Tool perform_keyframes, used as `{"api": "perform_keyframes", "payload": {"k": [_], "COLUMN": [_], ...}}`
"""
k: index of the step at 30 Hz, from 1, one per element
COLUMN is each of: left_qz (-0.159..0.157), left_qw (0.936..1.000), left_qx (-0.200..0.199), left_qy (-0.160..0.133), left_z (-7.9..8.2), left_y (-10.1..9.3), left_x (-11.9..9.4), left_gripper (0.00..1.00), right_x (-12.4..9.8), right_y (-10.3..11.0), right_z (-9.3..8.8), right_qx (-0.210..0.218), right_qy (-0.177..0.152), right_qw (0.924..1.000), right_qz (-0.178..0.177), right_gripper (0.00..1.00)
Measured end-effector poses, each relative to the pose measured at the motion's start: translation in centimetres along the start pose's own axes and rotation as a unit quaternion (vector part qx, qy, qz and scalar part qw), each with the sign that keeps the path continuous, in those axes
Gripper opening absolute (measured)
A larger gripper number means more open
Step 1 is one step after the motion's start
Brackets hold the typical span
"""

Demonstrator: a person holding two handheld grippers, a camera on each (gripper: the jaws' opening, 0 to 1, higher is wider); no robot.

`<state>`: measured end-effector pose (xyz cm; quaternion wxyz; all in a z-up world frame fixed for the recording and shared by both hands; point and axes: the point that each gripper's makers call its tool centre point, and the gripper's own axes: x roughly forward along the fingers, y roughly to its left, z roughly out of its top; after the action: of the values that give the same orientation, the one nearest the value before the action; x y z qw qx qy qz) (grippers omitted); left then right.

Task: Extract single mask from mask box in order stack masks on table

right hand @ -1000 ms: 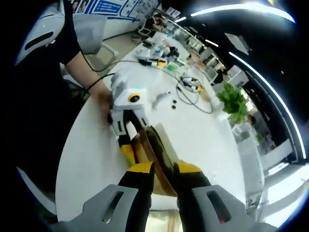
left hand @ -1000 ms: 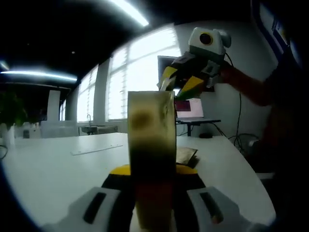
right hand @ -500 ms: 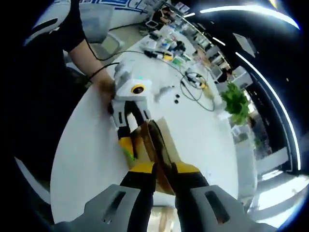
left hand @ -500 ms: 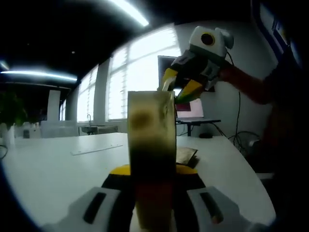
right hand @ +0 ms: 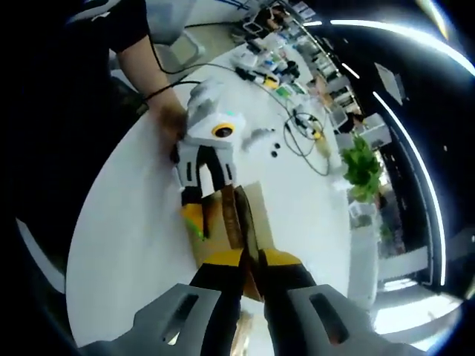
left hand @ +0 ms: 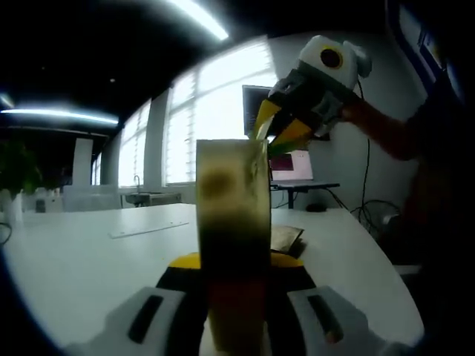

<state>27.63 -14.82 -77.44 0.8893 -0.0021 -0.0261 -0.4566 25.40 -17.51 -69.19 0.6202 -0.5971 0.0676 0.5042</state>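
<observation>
Right gripper [left hand: 286, 133] has risen and tipped since a second ago: in the left gripper view its body sits higher and further right above the mask box [left hand: 231, 222], while its yellow tips stay at the box's top edge. Right gripper view agrees: the camera has pulled up, and the left gripper [right hand: 199, 215] and the desk [right hand: 126, 245] look further off.

Left gripper: fingers [left hand: 182, 263] clenched on the mask box, one to each side, box standing upright on the desk between them. Judged as an anchor, so the box does not lift or slide when something is drawn out of the top. In the right gripper view the same gripper comes in from the person's side, its yellow tips against the box's near side, a hand [right hand: 169, 126] behind it.

Right gripper: fingers [right hand: 223, 259] close together, with a thin tan edge running up between them. This looks like a pinch at the box's upper opening, but I cannot tell whether the fingers hold a mask, the box flap, or nothing. No separate mask can be made out.

Mask box sits near the person's edge of the round white desk. A small flat dark item [left hand: 286, 239] lies just beyond the box. Far across the desk: cables [right hand: 304, 133] and a green plant [right hand: 364, 167].

Judgement: extraction step, upward draw begun. No stack of masks seen on the desk yet, so the task seems early.
</observation>
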Motion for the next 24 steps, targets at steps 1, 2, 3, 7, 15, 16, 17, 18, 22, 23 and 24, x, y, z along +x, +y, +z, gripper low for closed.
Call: {"api": "perform_keyframes", "payload": {"k": [1,2,3,7,15,16,17,18,22,23,24], "left_qz": [0.0,0.0,0.0,0.0,0.0,0.0,0.0,0.0,0.0,0.0,0.0], "left_qw": [1.0,1.0,1.0,1.0,1.0,1.0,1.0,1.0,1.0,1.0,1.0], "left_qx": [0.0,0.0,0.0,0.0,0.0,0.0,0.001,0.0,0.0,0.0,0.0], "left_qy": [0.0,0.0,0.0,0.0,0.0,0.0,0.0,0.0,0.0,0.0,0.0], "left_z": [0.0,0.0,0.0,0.0,0.03,0.04,0.04,0.05,0.04,0.04,0.04], "left_y": [0.02,0.04,0.05,0.13,0.02,0.01,0.0,0.01,0.0,0.0,-0.01], "left_x": [0.01,0.02,0.02,0.05,0.06,0.06,0.06,0.06,0.06,0.06,0.06], "left_gripper": [0.31,0.31,0.31,0.31,0.31,0.31,0.31,0.31,0.31,0.31,0.31], "right_x": [0.02,0.03,0.05,0.09,-0.06,-0.04,-0.04,-0.03,-0.02,-0.02,-0.04], "right_y": [-0.01,-0.01,-0.02,-0.07,0.22,0.19,0.21,0.2,0.24,0.26,0.24], "right_z": [-0.05,-0.09,-0.13,-0.09,-0.03,-0.06,-0.06,-0.06,0.02,0.0,-0.01], "right_qx": [0.001,0.002,0.003,-0.002,-0.006,-0.007,-0.009,-0.011,-0.011,-0.012,-0.013], "right_qy": [0.0,-0.001,-0.001,0.0,0.001,0.002,0.003,0.003,0.003,0.003,0.004], "right_qw": [1.0,1.0,1.0,1.0,1.0,1.0,1.0,0.9999,0.9999,0.9999,0.9999], "right_qz": [0.001,0.001,0.002,0.001,0.003,0.003,0.002,0.002,0.002,0.002,0.001], "right_gripper": [0.06,0.06,0.06,0.07,0.07,0.07,0.07,0.07,0.07,0.07,0.07]}}
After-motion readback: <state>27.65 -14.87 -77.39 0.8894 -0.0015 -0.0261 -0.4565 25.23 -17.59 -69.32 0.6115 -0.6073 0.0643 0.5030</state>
